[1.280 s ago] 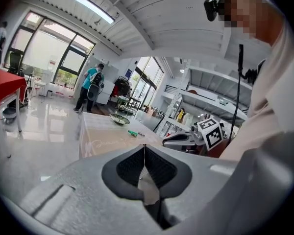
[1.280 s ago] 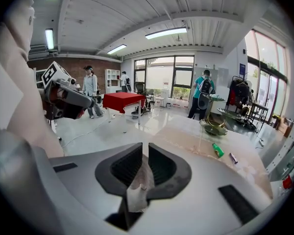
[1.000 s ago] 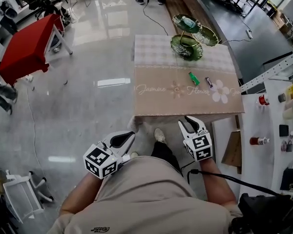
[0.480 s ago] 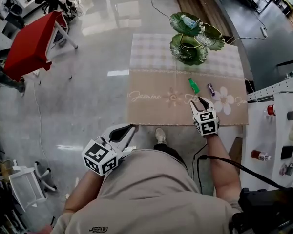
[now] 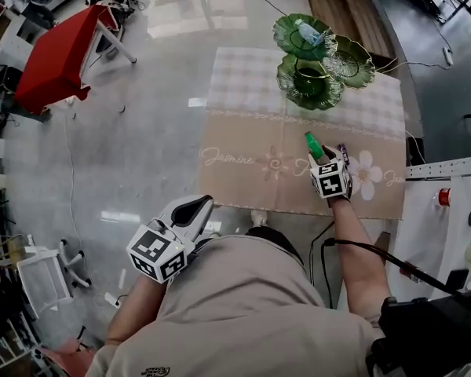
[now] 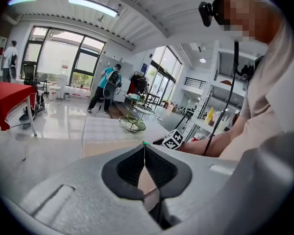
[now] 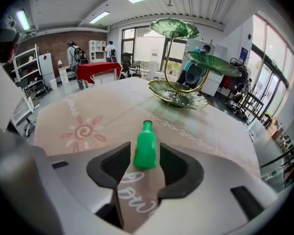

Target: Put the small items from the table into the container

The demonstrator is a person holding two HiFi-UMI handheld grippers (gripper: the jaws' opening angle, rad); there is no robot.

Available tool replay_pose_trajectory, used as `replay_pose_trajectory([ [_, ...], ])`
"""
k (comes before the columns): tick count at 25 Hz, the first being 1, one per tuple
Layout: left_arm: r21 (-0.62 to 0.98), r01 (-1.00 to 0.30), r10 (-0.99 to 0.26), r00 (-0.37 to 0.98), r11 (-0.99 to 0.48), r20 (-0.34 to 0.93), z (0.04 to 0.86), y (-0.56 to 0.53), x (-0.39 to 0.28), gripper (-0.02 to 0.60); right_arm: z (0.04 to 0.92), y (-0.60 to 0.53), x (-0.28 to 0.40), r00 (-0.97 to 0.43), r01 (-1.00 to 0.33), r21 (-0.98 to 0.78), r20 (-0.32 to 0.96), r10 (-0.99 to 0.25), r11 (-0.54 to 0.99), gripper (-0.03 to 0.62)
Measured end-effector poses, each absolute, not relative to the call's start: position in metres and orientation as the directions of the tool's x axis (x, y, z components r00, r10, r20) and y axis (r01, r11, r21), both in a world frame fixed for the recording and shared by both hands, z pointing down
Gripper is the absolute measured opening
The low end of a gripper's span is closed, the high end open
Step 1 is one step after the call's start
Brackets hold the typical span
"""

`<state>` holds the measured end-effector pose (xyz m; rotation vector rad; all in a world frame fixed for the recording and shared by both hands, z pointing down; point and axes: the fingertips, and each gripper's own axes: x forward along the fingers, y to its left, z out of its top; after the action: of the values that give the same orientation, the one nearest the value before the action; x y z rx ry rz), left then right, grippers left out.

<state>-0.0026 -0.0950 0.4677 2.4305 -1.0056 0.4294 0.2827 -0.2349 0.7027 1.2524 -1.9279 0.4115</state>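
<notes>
L gripper (image 6: 144, 147), short of the table (image 5: 243, 171), has fingers shut tip to tip w/ nothing held, while R gripper (image 7: 146, 150) fingers are opening w/ the small green bottle (image 7: 146, 140) lying between them, unpressed, neck toward the three-tier green leaf dish stand (image 7: 179, 94) beyond.

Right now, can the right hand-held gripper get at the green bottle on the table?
Probably yes: the green bottle already lies between the opening jaws of the right hand-held gripper, pads not yet touching it, nothing in between.
</notes>
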Motion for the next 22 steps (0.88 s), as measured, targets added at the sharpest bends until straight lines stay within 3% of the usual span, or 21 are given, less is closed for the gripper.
replay_pose_trajectory([
  [11, 0.303, -0.753, -0.591, 0.651, -0.585, 0.476, 0.472, -0.113, 0.02, 0.008, 0.708, -0.239, 0.277, -0.306, -0.847, 0.064, 0.754, -0.582, 0.528, 0.17],
  [22, 0.308, -0.722, -0.571, 0.683, -0.619, 0.455, 0.469, -0.123, 0.044, 0.008, 0.614, -0.238, 0.263, -0.424, -0.796, 0.043, 0.673, -0.606, 0.604, 0.164],
])
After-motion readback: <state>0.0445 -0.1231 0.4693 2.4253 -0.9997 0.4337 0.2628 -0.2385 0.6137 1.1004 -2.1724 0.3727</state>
